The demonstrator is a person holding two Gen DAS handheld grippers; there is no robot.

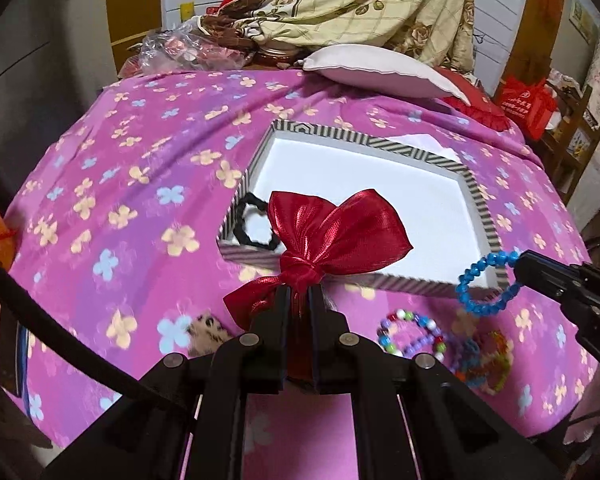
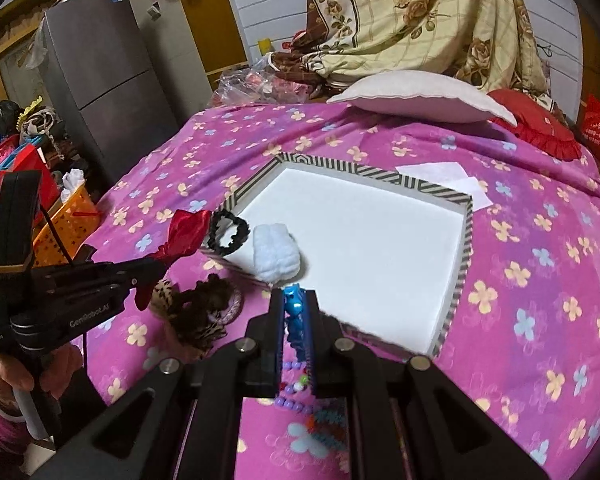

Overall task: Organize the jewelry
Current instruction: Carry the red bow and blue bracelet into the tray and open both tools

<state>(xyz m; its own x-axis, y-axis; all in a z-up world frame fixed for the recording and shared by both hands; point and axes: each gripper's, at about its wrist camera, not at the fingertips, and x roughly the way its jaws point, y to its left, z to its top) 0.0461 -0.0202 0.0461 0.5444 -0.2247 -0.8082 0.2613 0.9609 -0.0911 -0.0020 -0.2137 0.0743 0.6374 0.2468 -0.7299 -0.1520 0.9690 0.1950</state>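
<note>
Red satin bow [image 1: 332, 232] pinched in left gripper [image 1: 299, 300], jaws nearly closed, above the striped tray's [image 1: 420, 282] near edge. Right gripper [image 2: 296, 304] clamped tight on blue bead bracelet [image 1: 488, 284], near corner. Black scrunchie [image 1: 256, 224] in tray; white fluffy piece [image 2: 276, 256] probably too

Soft indoor light is glaring off the white tray floor [image 1: 364, 196]; around it, fisheye edges are bending and darkening.

Red satin bow [image 1: 332, 232] and blue beaded bracelet [image 1: 485, 284], both aloft near striped tray [image 1: 476, 200]
</note>
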